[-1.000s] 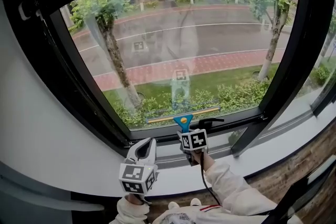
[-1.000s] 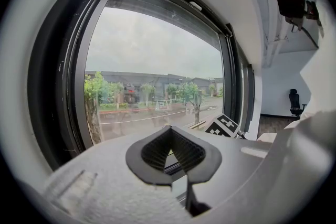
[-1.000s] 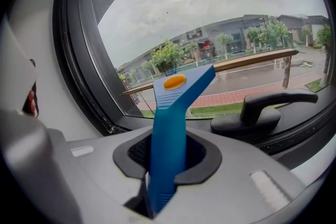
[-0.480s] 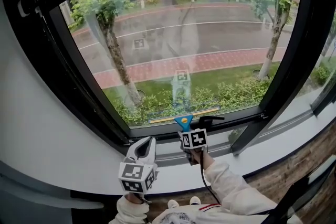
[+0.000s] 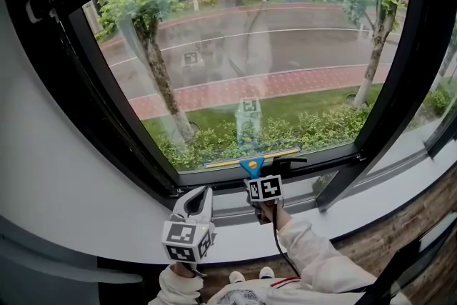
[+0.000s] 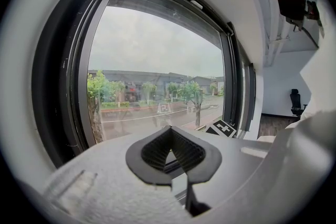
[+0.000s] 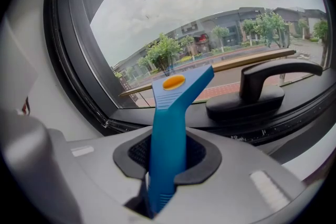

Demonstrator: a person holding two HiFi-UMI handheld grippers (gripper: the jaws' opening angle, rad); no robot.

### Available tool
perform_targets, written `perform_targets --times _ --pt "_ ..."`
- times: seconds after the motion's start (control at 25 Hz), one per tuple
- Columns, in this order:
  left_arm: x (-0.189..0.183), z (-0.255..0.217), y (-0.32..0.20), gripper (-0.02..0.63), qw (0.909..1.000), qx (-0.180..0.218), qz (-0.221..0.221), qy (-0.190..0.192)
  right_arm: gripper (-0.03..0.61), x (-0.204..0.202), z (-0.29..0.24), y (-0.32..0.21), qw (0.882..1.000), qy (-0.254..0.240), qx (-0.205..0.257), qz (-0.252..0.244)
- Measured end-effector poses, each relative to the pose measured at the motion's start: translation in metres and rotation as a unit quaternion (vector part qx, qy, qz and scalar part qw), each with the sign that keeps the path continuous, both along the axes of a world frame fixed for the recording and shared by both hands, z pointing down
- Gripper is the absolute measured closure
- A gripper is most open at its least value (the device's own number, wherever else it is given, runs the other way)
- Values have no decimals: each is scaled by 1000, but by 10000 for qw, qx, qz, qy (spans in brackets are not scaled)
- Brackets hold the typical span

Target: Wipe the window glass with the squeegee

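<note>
A squeegee with a blue handle and an orange dot has its long tan blade lying against the bottom edge of the window glass. My right gripper is shut on the blue handle, just below the pane. In the right gripper view the blade runs along the lowest strip of glass. My left gripper hovers over the white sill to the left, jaws shut with nothing between them.
A black window handle sits on the lower frame right beside the squeegee head. The thick black frame surrounds the pane. A white sill runs below, and a second frame member slants at right.
The squeegee blade and right gripper have slid slightly down toward the bottom frame. The left gripper has stayed where it was.
</note>
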State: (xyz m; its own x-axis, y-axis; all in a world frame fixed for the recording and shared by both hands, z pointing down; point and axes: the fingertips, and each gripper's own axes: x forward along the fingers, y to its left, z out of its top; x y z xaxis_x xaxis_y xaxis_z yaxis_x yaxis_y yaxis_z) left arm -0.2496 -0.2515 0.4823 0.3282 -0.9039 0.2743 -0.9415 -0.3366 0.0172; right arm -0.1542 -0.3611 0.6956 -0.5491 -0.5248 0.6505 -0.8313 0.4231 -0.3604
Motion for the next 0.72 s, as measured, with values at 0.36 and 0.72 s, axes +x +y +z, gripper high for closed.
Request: perform_targets --times 0.36,0.72 --pt "0 0 1 614 10000 1 -32 2 492 1 6 1 9999 118 -38 -38" --pt "1 2 6 614 9999 -3 -115 4 494 4 -4 3 9999 -37 129 -21"
